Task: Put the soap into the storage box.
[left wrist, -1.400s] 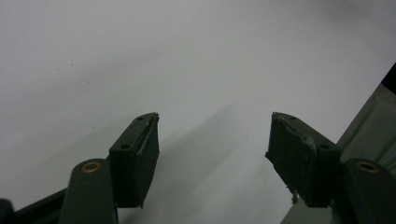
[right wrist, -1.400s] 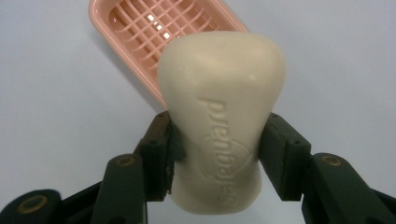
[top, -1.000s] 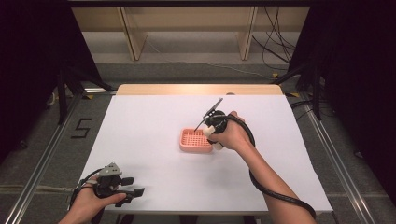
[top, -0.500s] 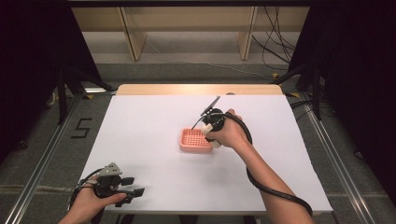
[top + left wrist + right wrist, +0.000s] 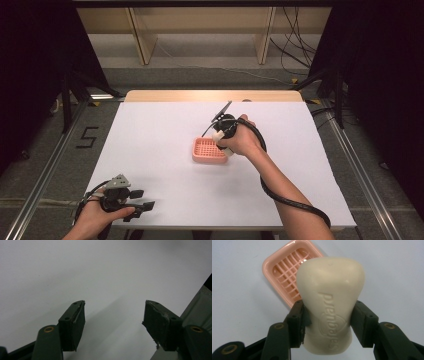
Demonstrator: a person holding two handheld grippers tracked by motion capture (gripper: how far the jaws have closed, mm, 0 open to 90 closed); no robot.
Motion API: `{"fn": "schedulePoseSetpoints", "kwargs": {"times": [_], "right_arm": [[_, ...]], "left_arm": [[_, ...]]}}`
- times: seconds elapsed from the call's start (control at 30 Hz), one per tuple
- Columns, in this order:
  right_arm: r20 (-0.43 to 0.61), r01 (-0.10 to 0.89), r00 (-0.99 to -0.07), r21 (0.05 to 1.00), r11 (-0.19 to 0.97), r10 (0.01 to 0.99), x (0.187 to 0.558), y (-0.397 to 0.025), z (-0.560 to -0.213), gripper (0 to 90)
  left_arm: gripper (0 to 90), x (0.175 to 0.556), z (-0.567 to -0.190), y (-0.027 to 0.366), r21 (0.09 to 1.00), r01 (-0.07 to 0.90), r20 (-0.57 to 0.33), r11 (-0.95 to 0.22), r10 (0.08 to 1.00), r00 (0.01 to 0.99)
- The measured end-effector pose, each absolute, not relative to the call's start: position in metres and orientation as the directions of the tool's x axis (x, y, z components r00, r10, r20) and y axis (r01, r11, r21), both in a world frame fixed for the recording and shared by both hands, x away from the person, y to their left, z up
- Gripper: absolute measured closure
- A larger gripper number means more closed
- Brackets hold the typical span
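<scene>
Near the middle of the white table [image 5: 165, 150], a little toward three o'clock, the right gripper [image 5: 327, 322] hangs above the pink slatted plastic soap dish [image 5: 287, 272] with its jaws clamped on the waist of a cream-coloured, hourglass-shaped bar of soap [image 5: 329, 302]. In the high view the right gripper [image 5: 221, 134] sits at the dish's [image 5: 209, 150] three o'clock edge, with the soap [image 5: 220, 138] between its jaws. The bar is lifted and carried as far as the dish, so the pick-up looks done; what seems left is lowering it onto the slats and letting go, since the dish is empty and the soap appears clear of it. Writing is pressed into the bar's face: it reads upside down in the right gripper view and looks like "Safeguard", with a curved emblem under it; I see no other lettering on the dish. On the floor at the table's nine o'clock side a black mark [image 5: 86, 136] reads "5". At seven o'clock the left gripper [image 5: 141, 199] rests at the table's near edge, its jaws apart and holding nothing, as the left gripper [image 5: 113, 320] view confirms.
</scene>
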State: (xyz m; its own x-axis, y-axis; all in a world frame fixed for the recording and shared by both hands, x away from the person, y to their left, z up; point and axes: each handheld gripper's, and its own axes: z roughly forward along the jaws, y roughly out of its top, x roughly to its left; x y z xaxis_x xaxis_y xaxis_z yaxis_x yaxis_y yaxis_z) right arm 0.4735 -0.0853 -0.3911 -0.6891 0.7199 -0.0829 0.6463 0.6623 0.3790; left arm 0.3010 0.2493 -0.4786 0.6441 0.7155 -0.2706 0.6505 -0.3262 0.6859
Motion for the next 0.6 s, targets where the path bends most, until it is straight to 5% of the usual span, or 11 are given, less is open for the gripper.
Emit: {"fn": "schedulePoseSetpoints", "kwargs": {"times": [0.6], "right_arm": [[-0.097,0.615,-0.716,0.382,0.690,0.691,0.4786,-0.0799,-0.3890,50.6]], "left_arm": [[33.3,0.3015,-0.4782,0.2506,0.676,0.654,-0.269,-0.341,0.712,0.649]]}}
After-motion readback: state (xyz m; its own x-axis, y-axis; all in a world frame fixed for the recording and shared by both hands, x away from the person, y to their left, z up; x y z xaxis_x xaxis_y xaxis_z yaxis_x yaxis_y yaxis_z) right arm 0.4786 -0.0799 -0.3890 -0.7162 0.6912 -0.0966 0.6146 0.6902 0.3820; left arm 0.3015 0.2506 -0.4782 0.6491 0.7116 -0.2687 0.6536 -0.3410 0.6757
